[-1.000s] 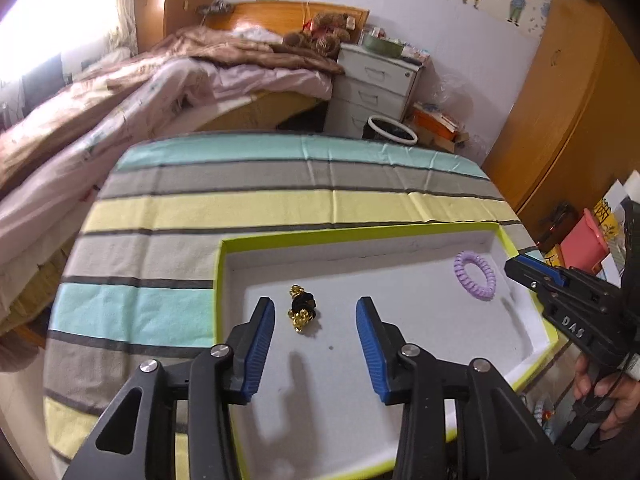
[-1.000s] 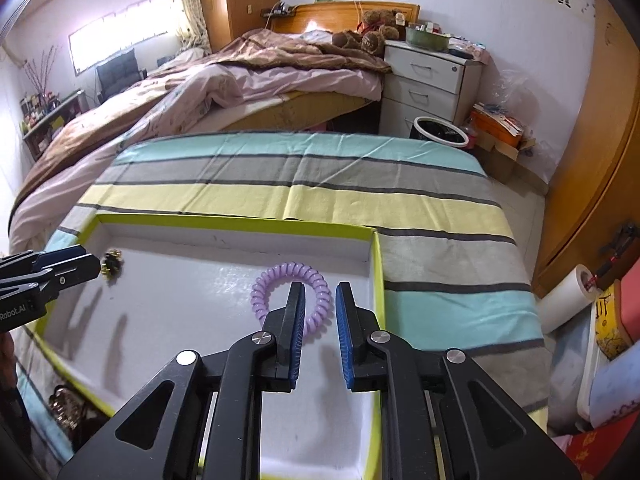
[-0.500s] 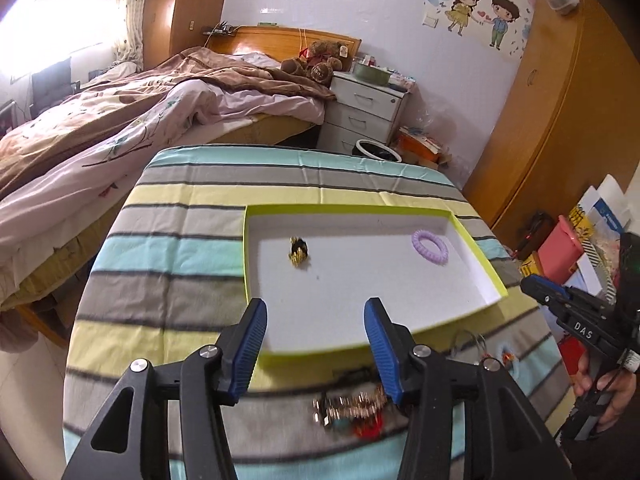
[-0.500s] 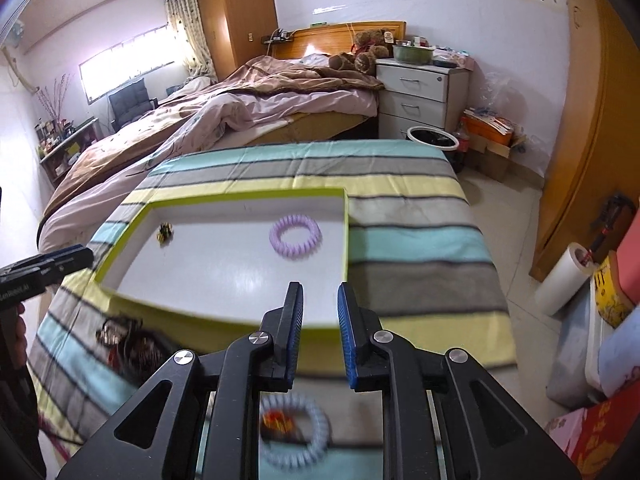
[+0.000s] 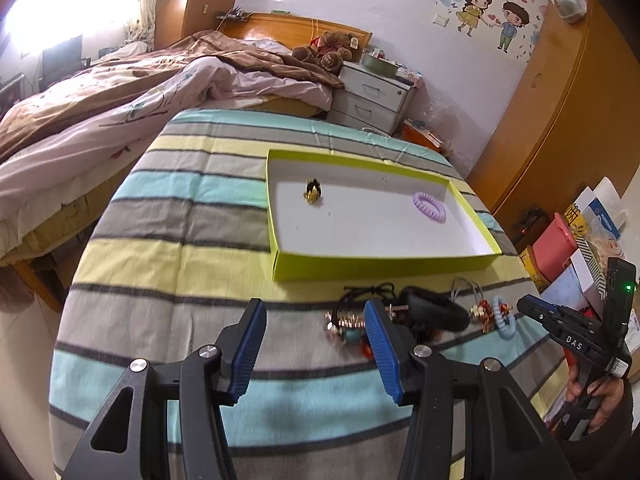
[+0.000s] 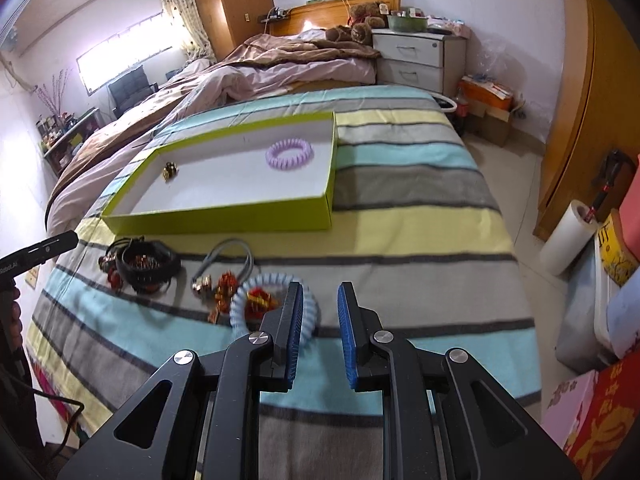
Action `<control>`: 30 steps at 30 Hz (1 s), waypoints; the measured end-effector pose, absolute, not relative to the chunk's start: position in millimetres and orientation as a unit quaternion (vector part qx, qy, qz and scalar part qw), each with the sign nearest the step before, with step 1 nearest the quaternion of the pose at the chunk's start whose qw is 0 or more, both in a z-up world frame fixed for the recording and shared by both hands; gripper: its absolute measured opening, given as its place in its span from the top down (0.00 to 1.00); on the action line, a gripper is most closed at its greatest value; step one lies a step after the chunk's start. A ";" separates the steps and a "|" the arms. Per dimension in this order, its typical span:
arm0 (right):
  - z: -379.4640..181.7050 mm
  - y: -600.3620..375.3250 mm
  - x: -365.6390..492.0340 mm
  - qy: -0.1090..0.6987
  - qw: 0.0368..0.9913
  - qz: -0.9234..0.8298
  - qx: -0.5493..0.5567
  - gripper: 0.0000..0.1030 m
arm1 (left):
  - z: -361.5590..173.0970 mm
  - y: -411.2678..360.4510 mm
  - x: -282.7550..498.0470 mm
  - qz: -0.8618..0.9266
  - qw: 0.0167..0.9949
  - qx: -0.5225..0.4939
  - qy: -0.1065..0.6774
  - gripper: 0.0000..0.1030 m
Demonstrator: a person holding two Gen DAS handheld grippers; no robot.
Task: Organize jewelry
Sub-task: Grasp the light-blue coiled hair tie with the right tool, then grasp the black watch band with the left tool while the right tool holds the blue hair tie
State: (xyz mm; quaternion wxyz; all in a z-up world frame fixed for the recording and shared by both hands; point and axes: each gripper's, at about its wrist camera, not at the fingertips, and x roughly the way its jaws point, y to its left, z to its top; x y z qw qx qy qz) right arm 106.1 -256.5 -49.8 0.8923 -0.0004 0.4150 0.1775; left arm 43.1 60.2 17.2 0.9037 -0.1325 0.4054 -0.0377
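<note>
A striped blanket (image 6: 420,184) covers the near surface. Beyond it lies an unmade bed (image 5: 132,92) with a teddy bear (image 5: 326,50) at its headboard. A white nightstand (image 6: 416,58) stands to the right, a wooden wardrobe (image 5: 560,92) further right

Each fisheye camera sits behind its own tool and looks forward and steeply down along the fingers. The left view faces the striped cloth-covered tabletop (image 5: 168,264) from the near left, the right view from the near right. Both share the shallow lime-green cardboard tray (image 5: 380,270) (image 6: 224,220) and the bed beyond.
</note>
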 end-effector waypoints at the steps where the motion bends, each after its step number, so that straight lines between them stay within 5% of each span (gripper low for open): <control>1: -52.2 -257.3 105.3 0.419 0.890 0.180 0.003 0.82 | 15.7 60.5 40.8 -0.039 0.903 -0.136 0.406 0.51; 6: -59.9 -255.0 105.2 0.433 0.881 0.189 0.000 0.79 | 9.9 59.5 34.5 -0.038 0.899 -0.141 0.412 0.50; 9: -63.5 -249.5 103.9 0.437 0.878 0.195 -0.010 0.61 | 8.5 59.9 31.8 -0.038 0.898 -0.145 0.413 0.50; 20: -66.1 -240.5 104.9 0.432 0.884 0.178 -0.035 0.61 | 1.7 66.9 26.2 -0.025 0.894 -0.151 0.421 0.50; 30: -66.1 -244.9 100.5 0.425 0.889 0.171 -0.031 0.90 | 11.3 53.3 27.7 -0.042 0.895 -0.142 0.420 0.50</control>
